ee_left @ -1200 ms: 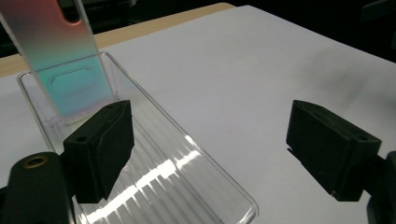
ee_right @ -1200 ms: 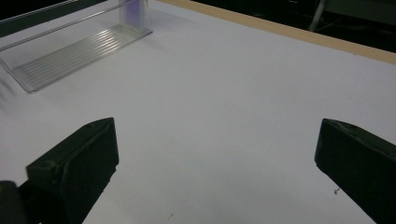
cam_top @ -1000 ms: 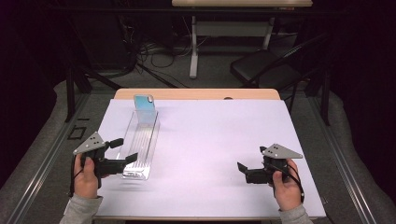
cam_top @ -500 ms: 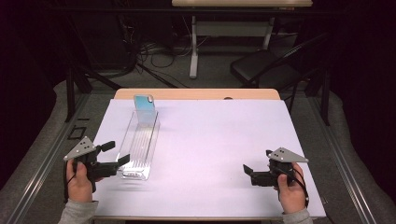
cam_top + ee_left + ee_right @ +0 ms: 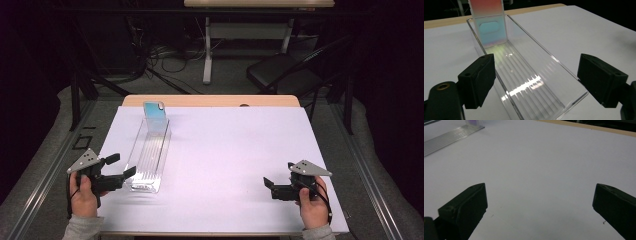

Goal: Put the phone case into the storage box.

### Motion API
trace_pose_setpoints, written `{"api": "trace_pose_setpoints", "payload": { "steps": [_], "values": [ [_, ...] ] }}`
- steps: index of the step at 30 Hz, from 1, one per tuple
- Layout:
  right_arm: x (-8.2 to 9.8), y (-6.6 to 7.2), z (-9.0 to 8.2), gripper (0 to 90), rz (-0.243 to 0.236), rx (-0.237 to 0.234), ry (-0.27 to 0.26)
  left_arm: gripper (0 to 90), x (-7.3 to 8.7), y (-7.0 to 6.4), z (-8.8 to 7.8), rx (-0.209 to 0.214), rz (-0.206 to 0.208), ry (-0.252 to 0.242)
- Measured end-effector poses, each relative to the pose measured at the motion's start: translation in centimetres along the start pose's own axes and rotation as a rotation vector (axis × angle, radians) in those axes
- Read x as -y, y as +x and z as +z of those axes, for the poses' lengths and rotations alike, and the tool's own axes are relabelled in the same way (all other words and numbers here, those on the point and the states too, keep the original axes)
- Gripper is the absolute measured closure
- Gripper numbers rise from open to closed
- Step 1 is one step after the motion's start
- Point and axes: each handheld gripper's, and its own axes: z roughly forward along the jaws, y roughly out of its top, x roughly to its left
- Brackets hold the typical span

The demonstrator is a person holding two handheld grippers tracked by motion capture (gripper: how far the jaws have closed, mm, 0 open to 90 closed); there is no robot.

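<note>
A long clear plastic tray point(image 5: 150, 155) lies lengthwise on the left of the white sheet point(image 5: 235, 140). An iridescent blue card point(image 5: 154, 112) stands upright at its far end. My left gripper point(image 5: 121, 166) sits just left of the tray's near end, open. In the left gripper view the wide jaws frame the near end of the tray point(image 5: 531, 75), the pads do not press on it, and the card point(image 5: 489, 22) stands beyond. My right gripper point(image 5: 278, 176) is open over bare sheet at the near right, nothing between its jaws. The tray point(image 5: 446, 138) shows far off in the right gripper view.
The wooden table edge point(image 5: 210, 100) runs along the far side of the sheet. Beyond it stand a dark folding chair point(image 5: 285, 72) and a white desk leg point(image 5: 207, 50) with cables on the floor. Dark rails flank the table on both sides.
My left hand has drifted a little left and toward the near edge, away from the tray's side. The right hand has hardly moved. Both sets of jaws keep their width.
</note>
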Motion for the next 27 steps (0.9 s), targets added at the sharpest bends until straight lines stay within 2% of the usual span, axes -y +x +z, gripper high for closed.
{"api": "trace_pose_setpoints", "payload": {
  "steps": [10, 15, 27],
  "values": [
    [0.8, -0.6, 0.6, 0.0, -0.008, 0.03, 0.032, 15.5, 0.3, 0.4, 0.1, -0.012, -0.009, 0.003],
    [1.2, -0.8, 0.9, 0.0, -0.003, 0.039, 0.03, 15.5, 0.4, 0.6, 0.0, -0.018, -0.011, 0.004],
    [1.6, -0.7, 1.4, 0.0, 0.001, 0.028, 0.038, 15.5, 0.6, 0.9, -0.1, -0.025, -0.019, 0.001]
  ]
}}
